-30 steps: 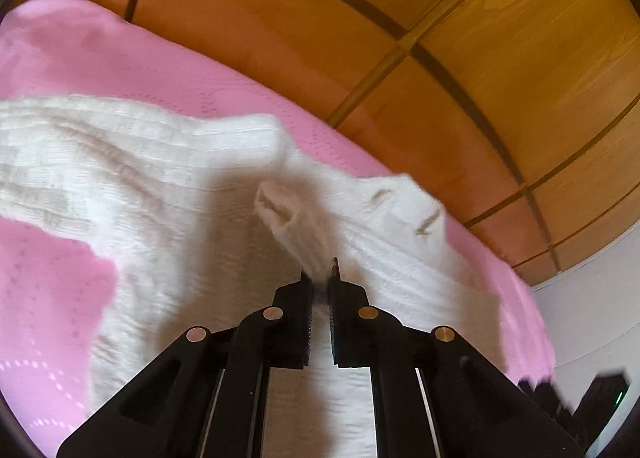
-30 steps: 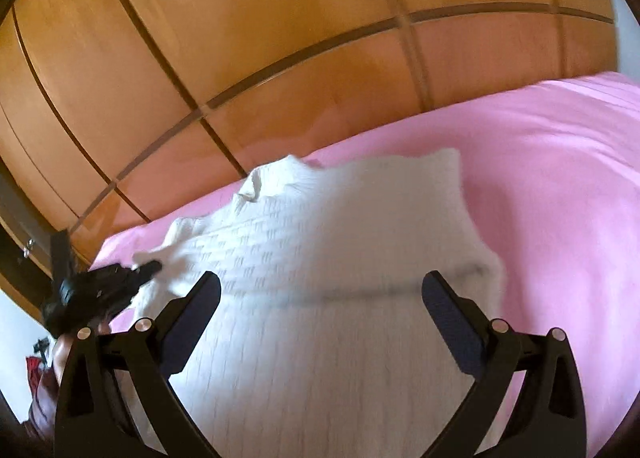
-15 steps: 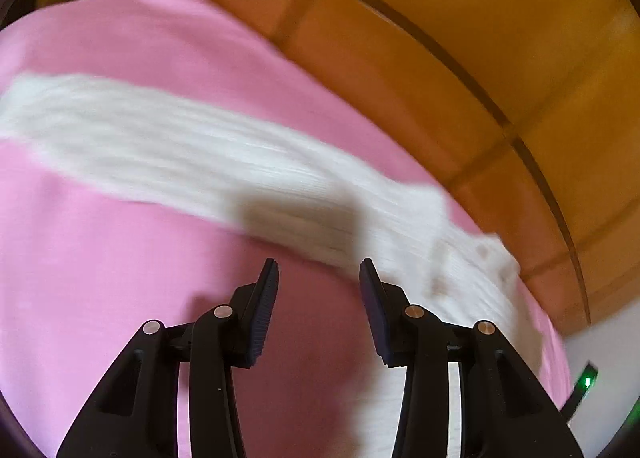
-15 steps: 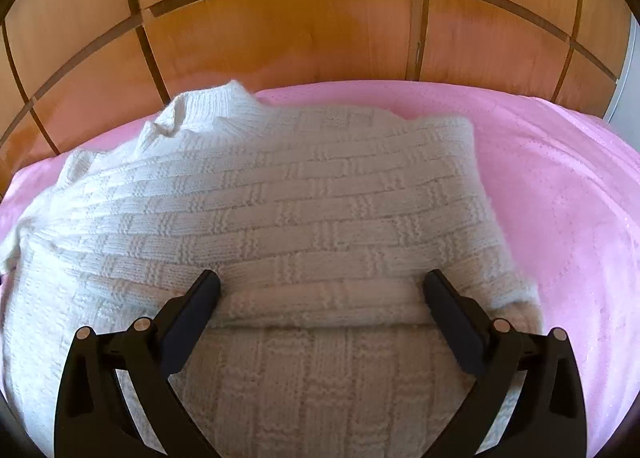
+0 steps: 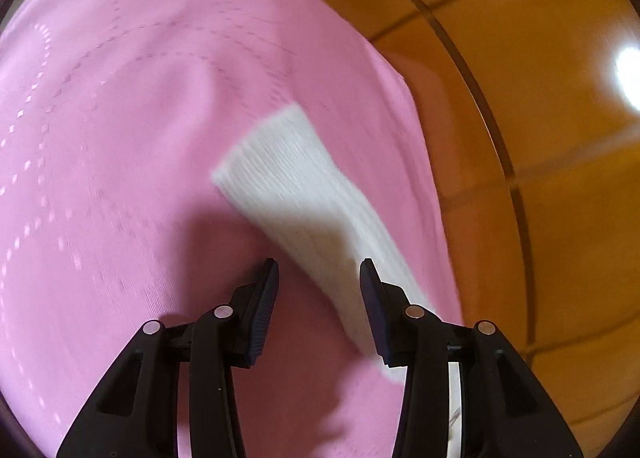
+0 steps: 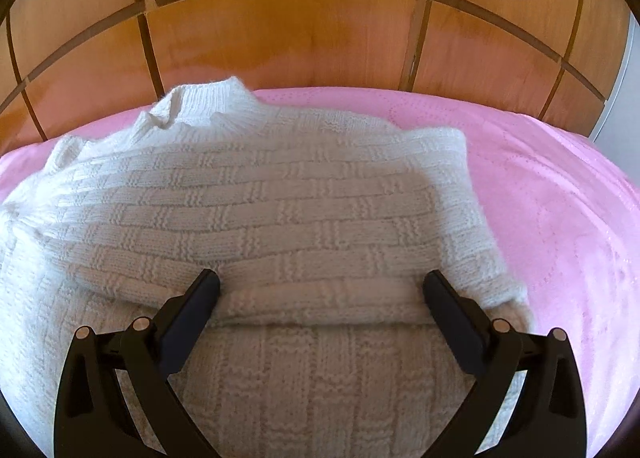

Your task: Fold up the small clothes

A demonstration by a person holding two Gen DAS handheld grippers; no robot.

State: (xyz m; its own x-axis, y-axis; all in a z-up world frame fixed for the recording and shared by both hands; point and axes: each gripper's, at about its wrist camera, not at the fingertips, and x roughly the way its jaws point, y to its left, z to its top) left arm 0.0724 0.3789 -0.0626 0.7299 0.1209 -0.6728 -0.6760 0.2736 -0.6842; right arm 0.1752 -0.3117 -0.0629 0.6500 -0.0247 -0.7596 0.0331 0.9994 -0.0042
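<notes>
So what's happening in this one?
A person with a handheld claw in each hand is folding a white knit sweater on a pink bedspread. The right claw hangs open over a sleeve folded across the body. The left claw, also open, points at an outstretched sleeve.

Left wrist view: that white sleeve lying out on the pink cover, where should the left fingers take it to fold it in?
Grip the sleeve at its free cuff end, the squared edge farthest from the left gripper. It lies flat and straight on the pink cover, so come down from above, open fingers straddling its width, and pinch one edge. The view is blurred, so confirm first.
</notes>
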